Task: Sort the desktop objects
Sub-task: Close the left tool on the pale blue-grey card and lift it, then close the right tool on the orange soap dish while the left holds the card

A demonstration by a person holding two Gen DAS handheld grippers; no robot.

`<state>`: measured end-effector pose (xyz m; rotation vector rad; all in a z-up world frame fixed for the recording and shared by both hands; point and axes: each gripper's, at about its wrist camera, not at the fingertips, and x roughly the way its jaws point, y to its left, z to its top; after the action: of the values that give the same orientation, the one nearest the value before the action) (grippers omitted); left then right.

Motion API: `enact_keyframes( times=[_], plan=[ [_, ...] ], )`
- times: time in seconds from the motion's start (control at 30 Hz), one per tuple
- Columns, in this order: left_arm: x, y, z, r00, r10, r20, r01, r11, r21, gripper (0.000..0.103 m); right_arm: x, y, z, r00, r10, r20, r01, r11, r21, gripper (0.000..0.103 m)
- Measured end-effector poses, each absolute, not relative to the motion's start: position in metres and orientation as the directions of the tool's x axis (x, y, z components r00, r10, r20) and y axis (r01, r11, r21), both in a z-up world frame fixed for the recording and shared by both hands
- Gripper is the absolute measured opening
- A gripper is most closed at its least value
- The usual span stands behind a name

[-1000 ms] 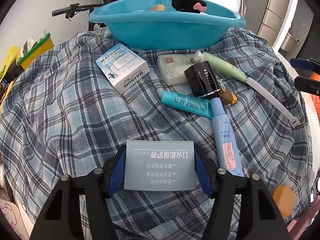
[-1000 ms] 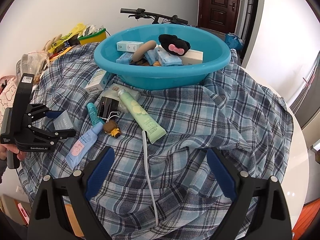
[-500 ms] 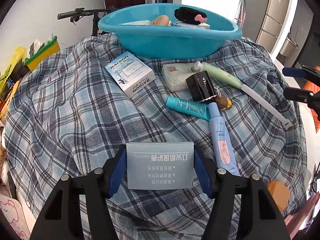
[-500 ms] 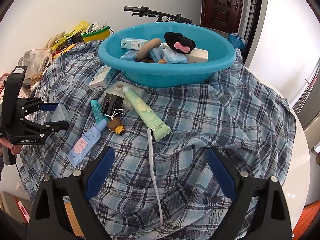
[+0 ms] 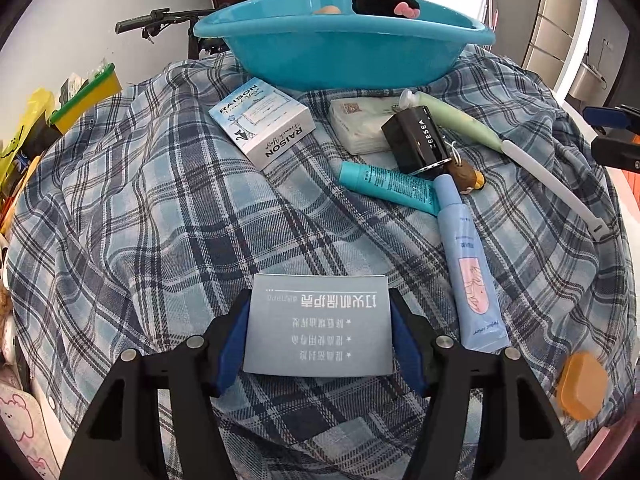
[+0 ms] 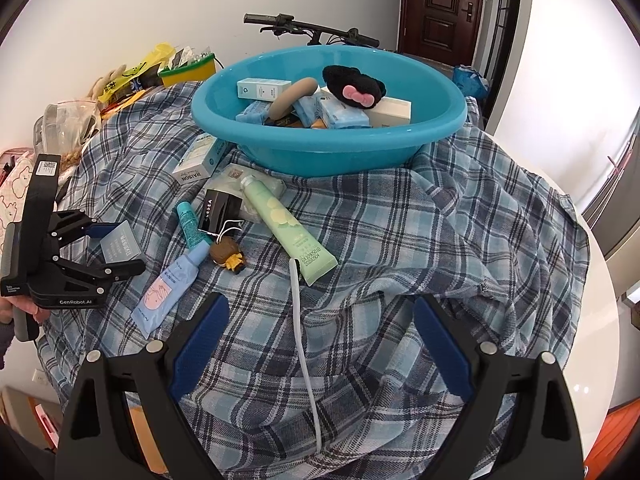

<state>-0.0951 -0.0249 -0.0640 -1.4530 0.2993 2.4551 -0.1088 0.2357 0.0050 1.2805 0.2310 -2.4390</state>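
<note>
grey card packet (image 5: 318,326): clamped across its width in left hand-held gripper (image 5: 320,336), above the plaid-covered bench (image 5: 160,220); teal basin (image 5: 340,56) lay straight ahead (far side). right hand-held gripper (image 6: 320,344) gaped, empty, farther from the packet.

Left hand-held gripper (image 6: 120,250): black angular frame, blue pads, silver screws, white "GenRobot.AI" lettering, QR label on top; right hand-held gripper (image 6: 320,336): same black arms, blue pads (image 6: 198,342)
</note>
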Motion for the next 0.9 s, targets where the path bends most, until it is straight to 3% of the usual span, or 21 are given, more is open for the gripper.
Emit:
enact_keyframes(
  times=[0.23,0.53,0.63,0.8,0.9],
  plan=[
    [-0.093,-0.027,-0.060,-0.475,0.135,-0.870,-0.316,-0.948,0.025,0.066,-0.104,0.230,-0.002,-0.495,-0.269,-0.827,0.420,-0.907,0.043,0.093],
    [-0.078,-0.022,-0.028,-0.558,0.141,-0.818,-0.327,-0.943,0.061,0.066,-0.082,0.222,-0.012,-0.445,-0.303,-0.842,0.484,-0.873,0.059,0.082],
    [-0.075,-0.022,-0.022,-0.564,0.142,-0.814,-0.313,-0.948,0.052,0.066,-0.078,0.221,-0.014,-0.430,-0.323,-0.843,0.489,-0.868,0.083,0.072],
    [-0.053,-0.018,-0.014,-0.604,0.113,-0.789,-0.309,-0.946,0.101,0.066,-0.064,0.214,-0.022,-0.336,-0.387,-0.859,0.540,-0.826,0.161,0.036],
    [-0.040,-0.018,-0.010,-0.585,0.141,-0.799,-0.327,-0.942,0.073,0.066,-0.045,0.206,-0.034,-0.269,-0.392,-0.880,0.578,-0.796,0.178,0.031]
  ],
)
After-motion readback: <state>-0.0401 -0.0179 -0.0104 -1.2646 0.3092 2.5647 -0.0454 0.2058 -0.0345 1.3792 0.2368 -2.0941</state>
